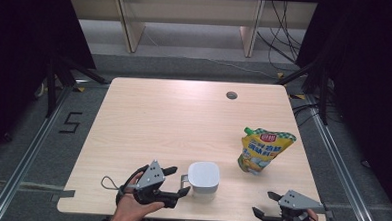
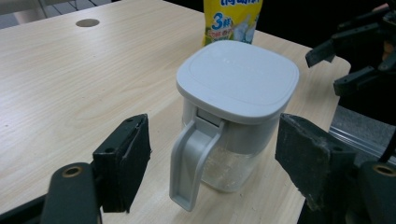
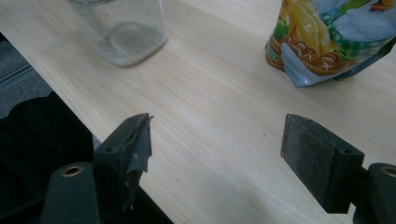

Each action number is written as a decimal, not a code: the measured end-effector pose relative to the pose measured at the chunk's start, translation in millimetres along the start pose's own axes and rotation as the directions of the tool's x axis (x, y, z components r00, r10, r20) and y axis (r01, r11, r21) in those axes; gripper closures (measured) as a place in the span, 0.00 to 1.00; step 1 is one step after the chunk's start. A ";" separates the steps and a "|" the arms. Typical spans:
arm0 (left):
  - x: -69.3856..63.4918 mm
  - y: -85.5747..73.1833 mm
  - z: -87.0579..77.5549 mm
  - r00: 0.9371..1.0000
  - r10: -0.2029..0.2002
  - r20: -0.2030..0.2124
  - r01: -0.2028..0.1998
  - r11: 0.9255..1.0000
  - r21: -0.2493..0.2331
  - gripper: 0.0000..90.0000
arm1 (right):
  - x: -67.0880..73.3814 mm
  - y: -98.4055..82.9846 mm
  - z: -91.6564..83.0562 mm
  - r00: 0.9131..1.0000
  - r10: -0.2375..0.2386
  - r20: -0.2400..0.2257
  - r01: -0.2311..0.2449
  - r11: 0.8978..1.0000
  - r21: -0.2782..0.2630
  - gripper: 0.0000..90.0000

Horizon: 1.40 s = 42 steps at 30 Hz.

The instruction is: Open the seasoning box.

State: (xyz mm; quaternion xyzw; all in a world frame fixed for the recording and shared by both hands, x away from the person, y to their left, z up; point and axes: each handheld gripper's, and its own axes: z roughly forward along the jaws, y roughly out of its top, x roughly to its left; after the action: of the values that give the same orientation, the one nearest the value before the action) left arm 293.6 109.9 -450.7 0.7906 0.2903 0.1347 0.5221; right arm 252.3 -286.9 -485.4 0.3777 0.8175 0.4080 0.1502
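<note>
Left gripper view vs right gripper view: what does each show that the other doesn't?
Left gripper view: the white square lid and white handle of the clear glass jar, which stands between the open left gripper jaws with no pad touching it, plus a round hole in the tabletop and the right gripper farther off.

Right gripper view: the open right gripper with nothing between its jaws, the jar's clear base, the pouch's picture-printed bottom.

Both: the jar, yellow stand-up pouch, light wooden table.

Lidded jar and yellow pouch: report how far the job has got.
Done: the lidded jar stands upright on the table, lid on. In hand: nothing; the left gripper is open at its handle without touching it, and the right gripper is open at the table's near edge. Left: the yellow pouch stands untouched beyond.
</note>
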 end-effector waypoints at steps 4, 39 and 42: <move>1.6 3.1 2.3 0.998 -0.059 -0.022 0.059 0.998 -0.006 0.30 | 5.4 1.6 1.2 1.000 0.019 -0.006 -0.019 1.000 -0.019 0.28; 3.1 18.6 16.1 1.000 0.014 0.011 -0.014 0.999 -0.047 0.99 | 13.7 20.6 19.7 0.993 -0.096 -0.068 0.092 0.994 -0.051 0.53; 2.3 17.9 15.9 1.000 0.013 0.008 -0.013 0.999 -0.051 0.99 | 15.5 26.4 18.0 0.991 -0.126 -0.045 0.121 0.988 -0.100 0.63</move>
State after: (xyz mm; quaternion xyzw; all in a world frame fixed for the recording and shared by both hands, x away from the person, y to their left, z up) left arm 309.3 94.3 -441.4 0.7795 0.2797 0.1422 0.5421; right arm 265.0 -255.3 -475.0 0.3081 0.8221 0.4467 0.1723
